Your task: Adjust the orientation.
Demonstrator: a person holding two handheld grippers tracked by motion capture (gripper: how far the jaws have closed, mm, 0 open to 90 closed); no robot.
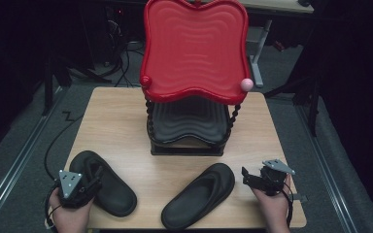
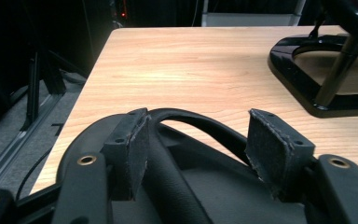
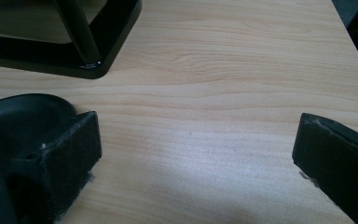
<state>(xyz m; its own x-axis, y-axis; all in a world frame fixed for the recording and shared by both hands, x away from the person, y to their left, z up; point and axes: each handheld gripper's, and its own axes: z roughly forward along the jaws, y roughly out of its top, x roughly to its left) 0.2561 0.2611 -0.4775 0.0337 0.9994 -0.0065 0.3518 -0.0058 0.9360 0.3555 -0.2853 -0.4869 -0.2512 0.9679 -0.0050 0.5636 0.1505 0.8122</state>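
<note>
Two black rubber slippers (image 1: 104,182) (image 1: 199,195) laid near edge, long axes diagonal | left gripper (image 1: 90,187) held released over left slipper | right gripper (image 1: 250,178) released, right slipper just left.

A pale wooden tabletop (image 1: 116,121) stands on grey carpet (image 1: 24,145) in a dark room. Metal floor rails (image 1: 17,160) run along both sides; cables (image 1: 121,60) trail at upper left.

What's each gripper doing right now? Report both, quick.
Left gripper: open, jaws astride the rim of the left slipper, pads not pressing it.
Right gripper: open, holding nothing, bare table between its jaws, right slipper beside it.
</note>
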